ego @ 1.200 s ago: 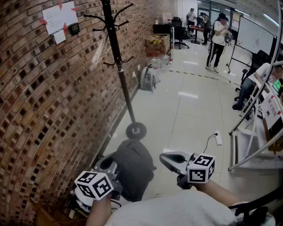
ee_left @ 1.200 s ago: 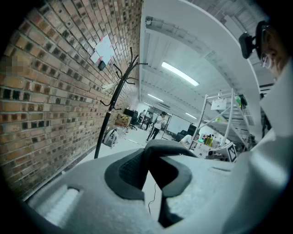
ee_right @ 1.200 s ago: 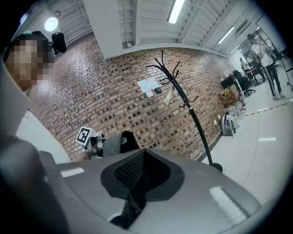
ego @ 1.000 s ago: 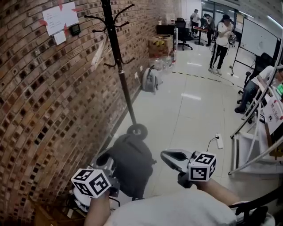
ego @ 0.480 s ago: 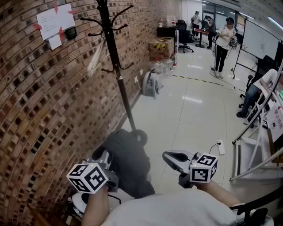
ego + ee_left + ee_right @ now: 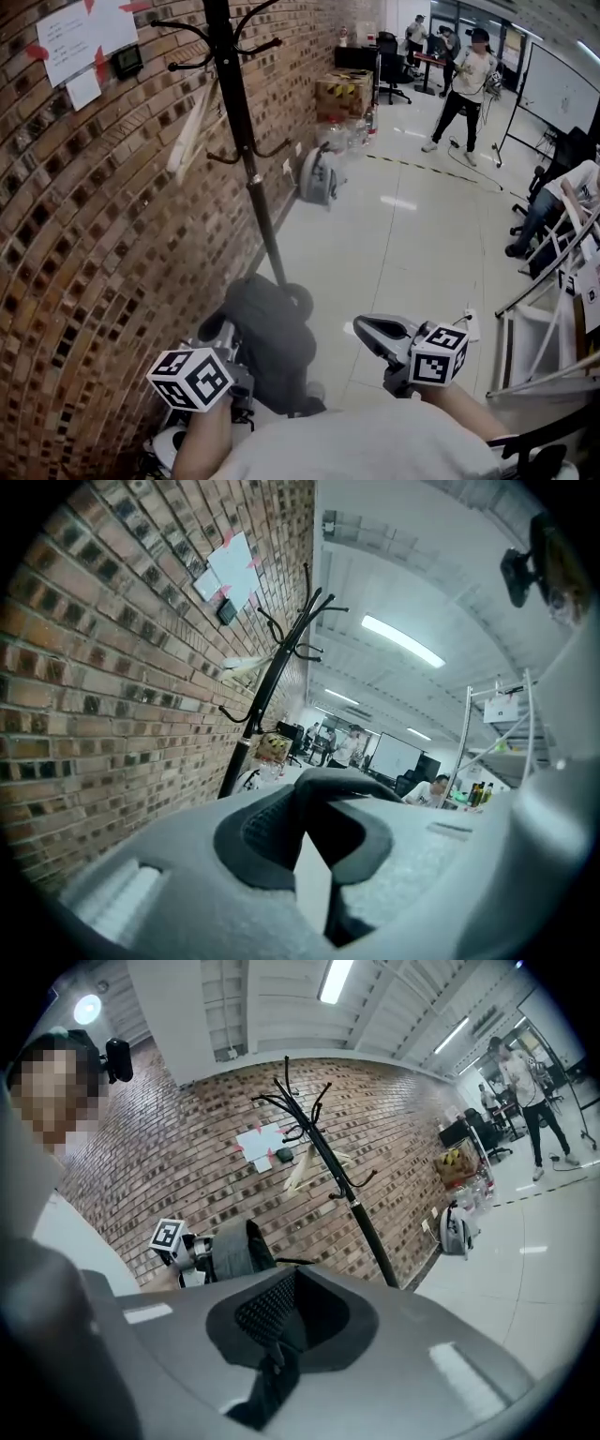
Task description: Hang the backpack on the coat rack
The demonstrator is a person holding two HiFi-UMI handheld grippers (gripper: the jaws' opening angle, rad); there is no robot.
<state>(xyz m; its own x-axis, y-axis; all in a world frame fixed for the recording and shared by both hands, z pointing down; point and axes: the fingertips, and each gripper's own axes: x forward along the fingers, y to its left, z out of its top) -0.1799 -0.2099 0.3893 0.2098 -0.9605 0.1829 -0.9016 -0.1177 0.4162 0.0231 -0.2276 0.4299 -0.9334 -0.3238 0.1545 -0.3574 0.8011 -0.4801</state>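
Between the jaws of the left gripper (image 6: pixel 319 808), which stand almost closed, a dark band arches over the pads. I take it for a strap or top handle of the dark grey fabric backpack (image 6: pixel 267 339), and the grip looks the same as a second ago. In the right gripper view the bag shows left of centre, hanging upright off that left gripper. The right gripper (image 6: pixel 295 1318) has its jaws closed too, with no part of the bag that I can make out caught in them. In the head view it rides free at the lower right of centre, just beside the bag but apart from it. What has changed is the approach: both grippers and the bag have been carried forward together. The tall black metal coat rack (image 6: pixel 246 159) has therefore grown in the head view. Its round base (image 6: pixel 300 298) is now half hidden behind the top of the bag, where before it stood clear above it. The paper notes (image 6: pixel 84 37) on the red brick wall (image 6: pixel 94 244) have slid to the upper left corner. For the task this means the walk-up is nearly over. The bag still hangs low by the base while the curved hooks (image 6: pixel 187 33) sit at the top of the frame, so the lift and the hooking are not yet done.
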